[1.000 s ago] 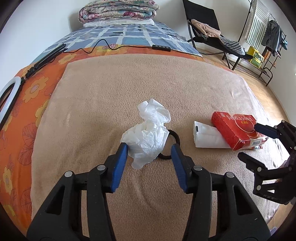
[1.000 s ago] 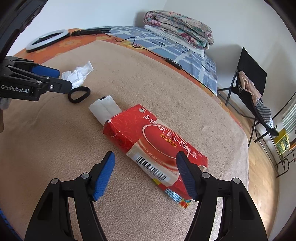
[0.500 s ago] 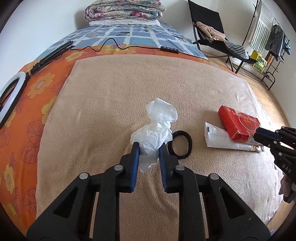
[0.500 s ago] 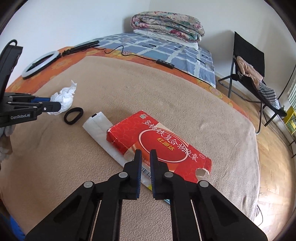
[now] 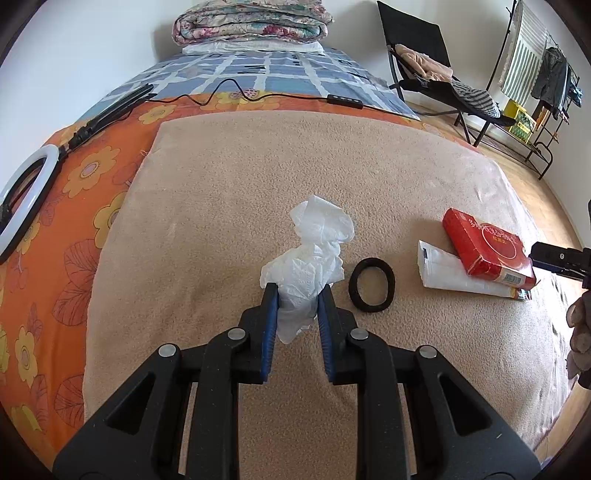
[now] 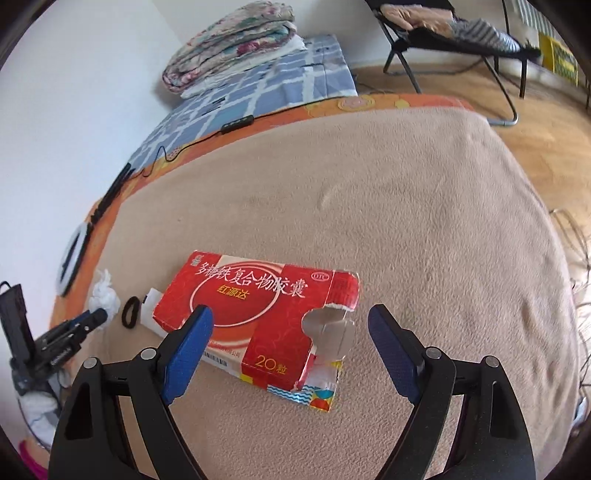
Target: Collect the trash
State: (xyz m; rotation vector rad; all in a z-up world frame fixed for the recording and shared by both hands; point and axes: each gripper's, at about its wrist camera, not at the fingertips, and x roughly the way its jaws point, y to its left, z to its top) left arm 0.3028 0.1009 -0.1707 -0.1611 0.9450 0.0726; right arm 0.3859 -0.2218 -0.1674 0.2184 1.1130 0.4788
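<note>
My left gripper (image 5: 293, 295) is shut on a crumpled white tissue (image 5: 314, 251) on the beige blanket (image 5: 258, 177). A black hair tie (image 5: 371, 280) lies just right of it. A red medicine box (image 5: 484, 247) rests on a white leaflet (image 5: 454, 273) further right. In the right wrist view my right gripper (image 6: 288, 325) is open, its blue pads either side of the red box (image 6: 258, 310), whose torn end faces me. The tissue (image 6: 103, 299), hair tie (image 6: 131, 312) and left gripper (image 6: 88, 319) show at the far left.
A ring light (image 5: 22, 199) and a black cable with remote (image 5: 343, 99) lie on the orange flowered sheet. Folded quilts (image 5: 251, 22) sit at the bed's head. A black chair with clothes (image 5: 436, 66) and a rack (image 5: 535, 74) stand on the wood floor to the right.
My left gripper closed on the tissue. My right gripper closed half a second ago, has opened wide again, and now faces the box's torn end from a different angle.
</note>
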